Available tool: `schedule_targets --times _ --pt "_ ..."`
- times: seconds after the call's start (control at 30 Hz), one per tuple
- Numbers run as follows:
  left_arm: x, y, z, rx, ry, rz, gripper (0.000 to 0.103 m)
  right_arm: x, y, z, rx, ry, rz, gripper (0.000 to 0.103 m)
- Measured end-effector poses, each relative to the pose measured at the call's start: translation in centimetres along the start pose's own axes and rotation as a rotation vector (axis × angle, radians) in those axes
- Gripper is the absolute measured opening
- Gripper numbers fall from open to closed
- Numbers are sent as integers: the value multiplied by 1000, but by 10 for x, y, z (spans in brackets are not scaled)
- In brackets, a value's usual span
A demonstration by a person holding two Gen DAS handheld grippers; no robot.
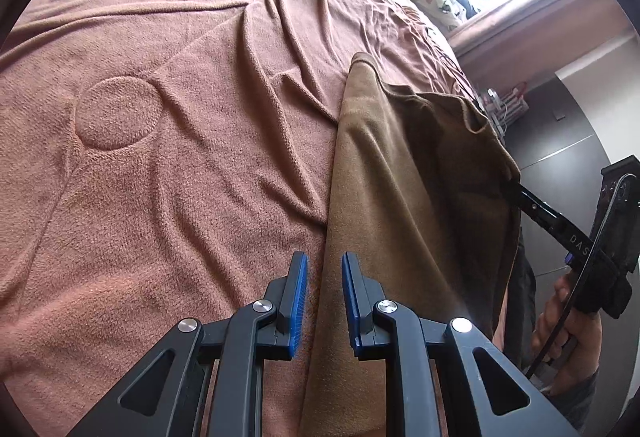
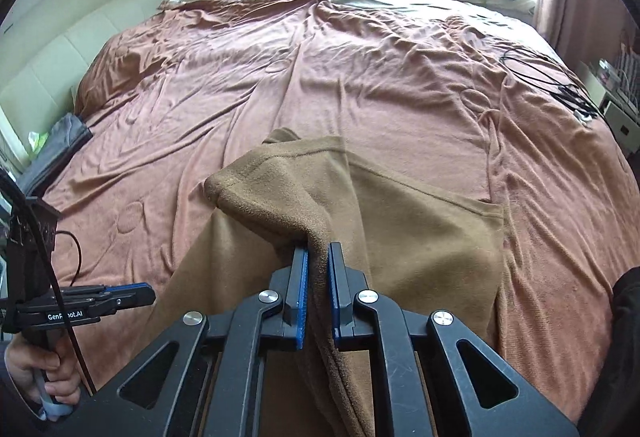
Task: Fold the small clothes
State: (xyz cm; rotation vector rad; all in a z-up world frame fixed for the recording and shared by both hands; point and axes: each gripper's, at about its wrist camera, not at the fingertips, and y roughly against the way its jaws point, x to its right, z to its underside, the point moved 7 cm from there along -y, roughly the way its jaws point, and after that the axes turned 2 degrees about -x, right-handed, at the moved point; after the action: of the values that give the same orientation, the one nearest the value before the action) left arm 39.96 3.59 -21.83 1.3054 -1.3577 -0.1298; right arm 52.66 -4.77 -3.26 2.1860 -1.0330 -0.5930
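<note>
Now the right gripper (image 2: 318, 293) is pinched tight on a bunched edge of the brown fleece garment (image 2: 400, 221), which runs away toward twelve o'clock across the pink bedspread (image 2: 320, 69). The left gripper (image 1: 324, 301), jaws narrowly apart, straddles the garment's near edge without visibly pressing, so the right hand leads the fold.

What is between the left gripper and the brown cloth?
Nothing visible. The brown cloth lies just ahead of the left gripper, its edge running between the blue pads, though they look apart from it.
</note>
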Motion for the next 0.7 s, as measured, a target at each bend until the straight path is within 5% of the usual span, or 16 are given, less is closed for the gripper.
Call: schedule_targets --times 0.53,0.7 --pt "0 -3 -1 -4 -8 -7 19 126 -16 30 -13 -422 -14 3" --pt "1 -6 -2 -7 -7 -11 19 125 -19 37 -27 -466 -53 4"
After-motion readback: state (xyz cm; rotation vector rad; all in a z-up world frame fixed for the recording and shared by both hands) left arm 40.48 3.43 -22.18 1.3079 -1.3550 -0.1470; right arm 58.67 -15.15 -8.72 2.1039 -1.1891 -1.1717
